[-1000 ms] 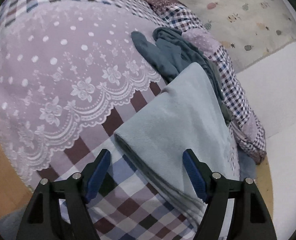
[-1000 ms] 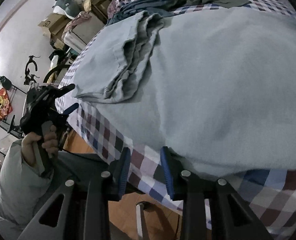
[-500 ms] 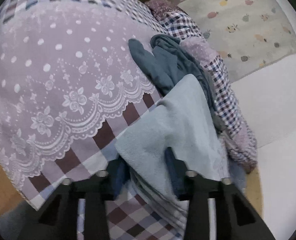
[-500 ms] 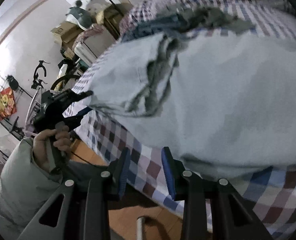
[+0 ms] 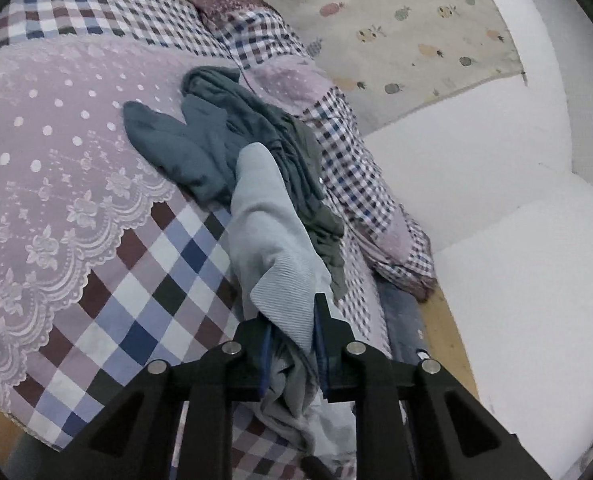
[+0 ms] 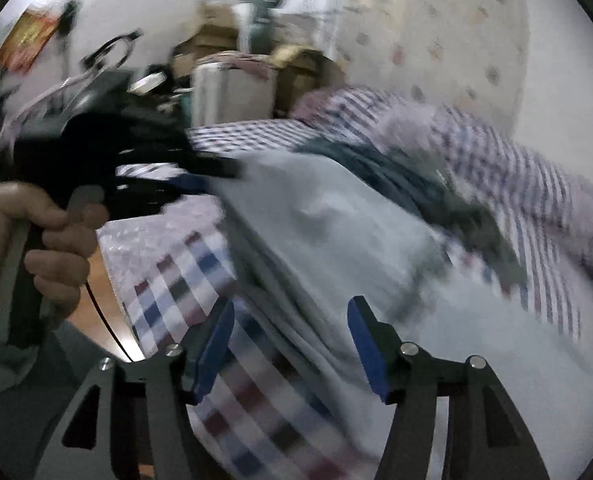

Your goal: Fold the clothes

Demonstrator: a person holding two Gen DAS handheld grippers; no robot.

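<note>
Pale-blue garment [image 5: 272,240] pinched in closing left gripper [image 5: 290,336]; no legible text.

Soft, even indoor light filled both wrist views, with no hard shadows and no glare. The left wrist view was sharp: the lace-edged bedspread [image 5: 56,184] and the light grey garment [image 5: 272,240] showed crisp texture, though fisheye distortion bowed the white wall [image 5: 496,208] and a black vignette ringed the corners. The right wrist view was heavily smeared by motion; the checked bedding [image 6: 508,184] streaked into stripes and the clutter behind dissolved, while the right gripper [image 6: 292,344] itself stayed in focus.
</note>
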